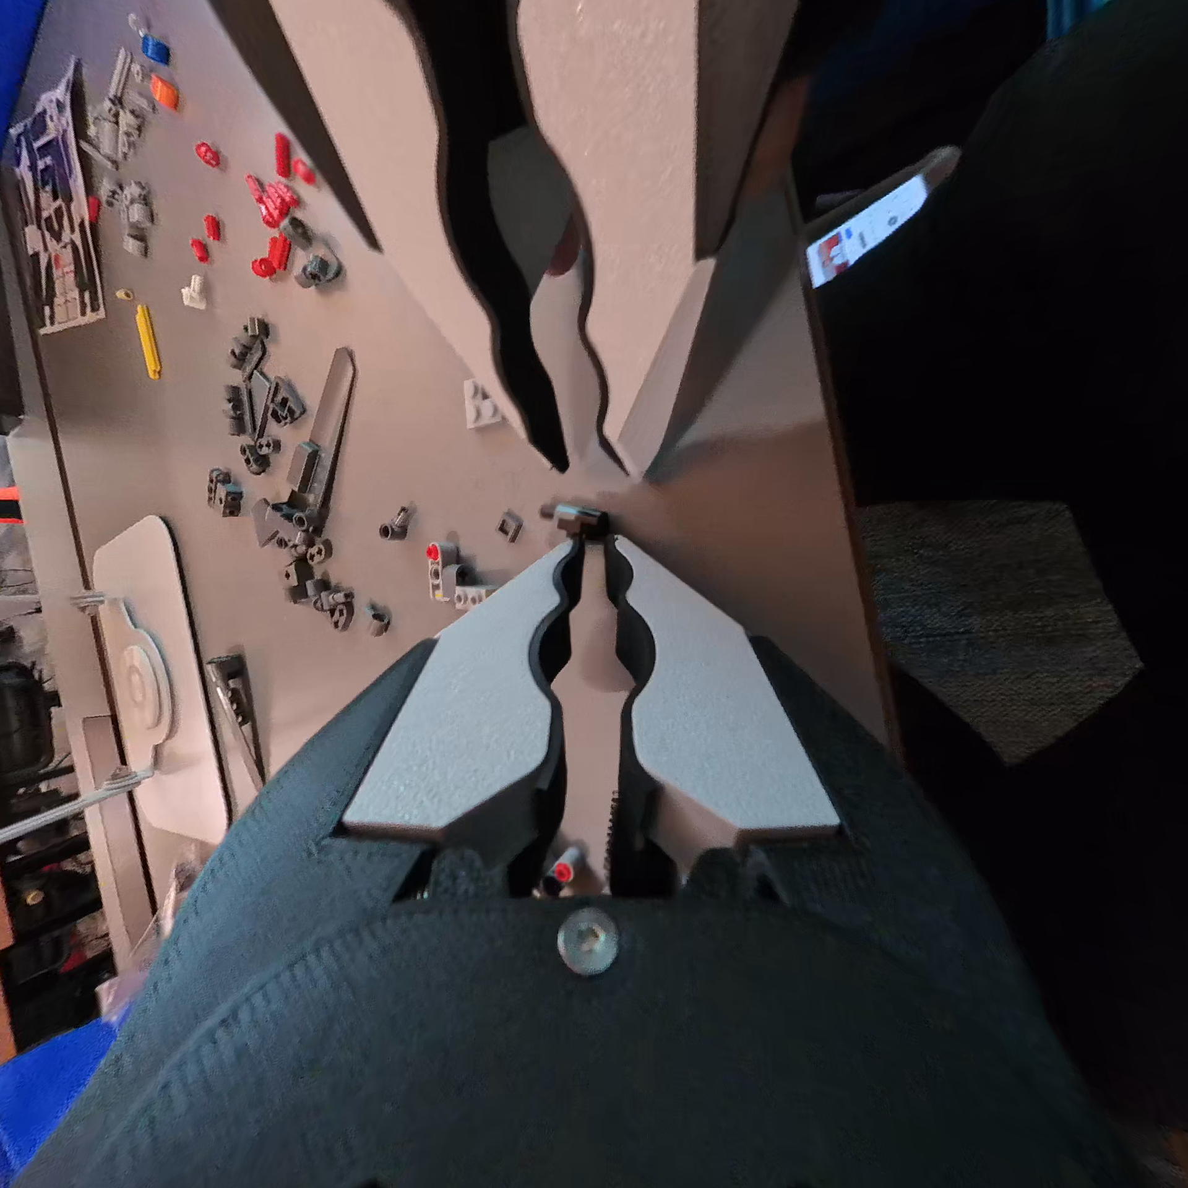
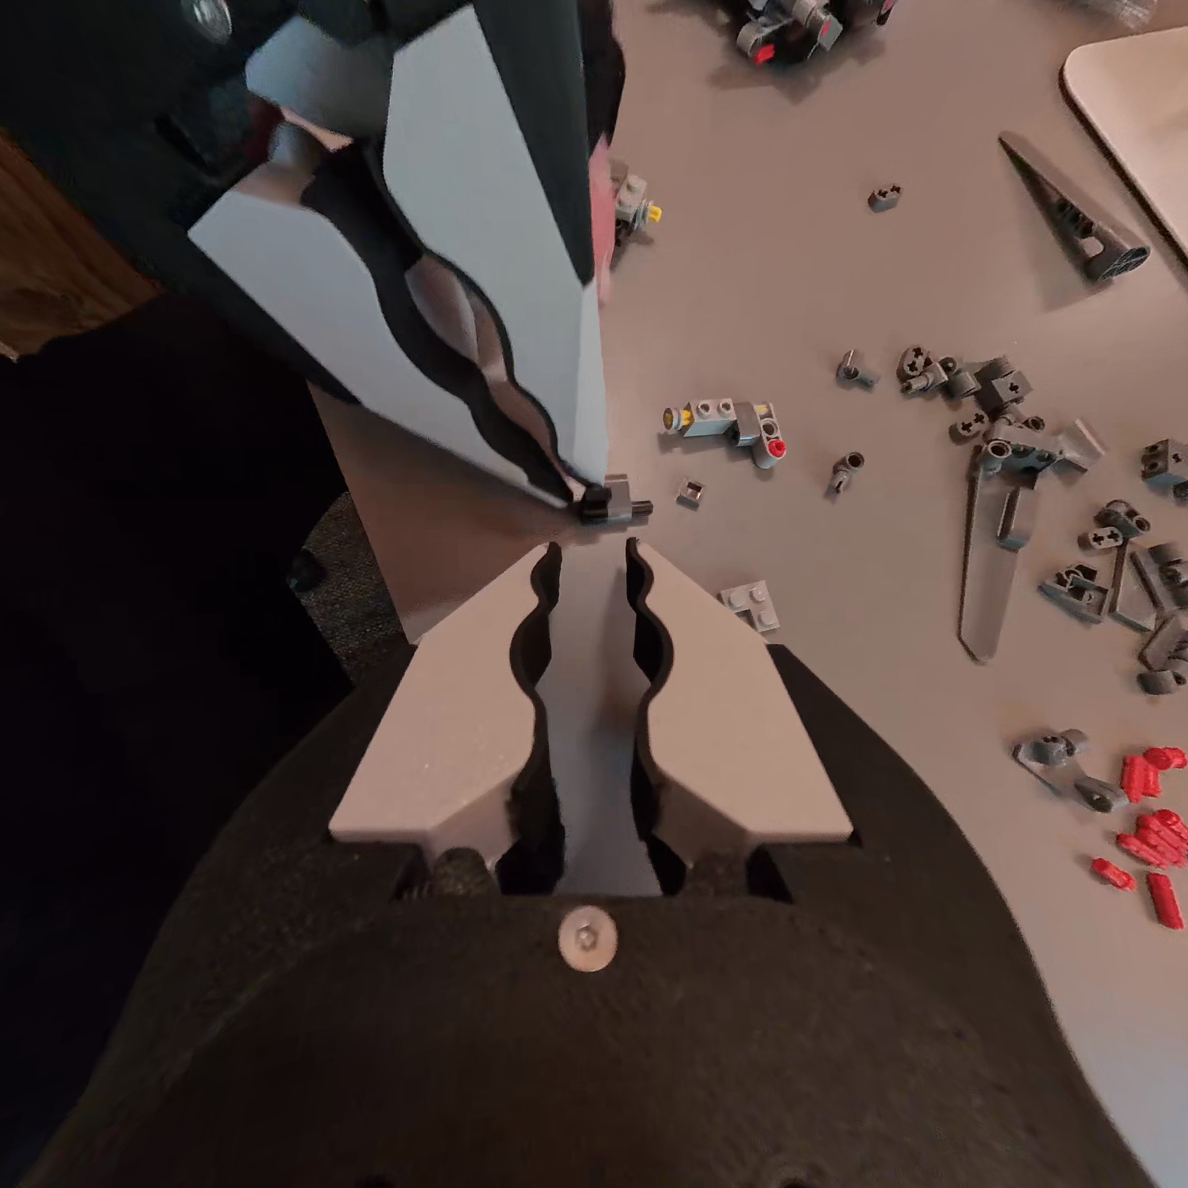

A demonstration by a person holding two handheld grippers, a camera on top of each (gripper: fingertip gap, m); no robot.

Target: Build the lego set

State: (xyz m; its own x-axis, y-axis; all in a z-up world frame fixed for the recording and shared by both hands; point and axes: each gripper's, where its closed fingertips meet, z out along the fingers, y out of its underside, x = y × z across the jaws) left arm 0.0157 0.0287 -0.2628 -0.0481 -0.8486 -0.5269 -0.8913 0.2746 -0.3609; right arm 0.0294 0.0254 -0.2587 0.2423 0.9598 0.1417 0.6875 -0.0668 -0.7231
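Left gripper (image 1: pixel 590 543) has its fingers clamped on a small grey-and-black brick assembly (image 1: pixel 578 517), held right at the tips, just off the worktop (image 1: pixel 411 411). Right gripper (image 2: pixel 593 545) sits with fingers spread and nothing in them, the assembly (image 2: pixel 611 500) just past its tips at 12 o'clock. From the right wrist view, a tiny grey tile (image 2: pixel 690 494) lies at 1 o'clock, a light grey corner plate (image 2: pixel 753 604) at 3, and red pieces (image 2: pixel 1154 816) way out around 4.
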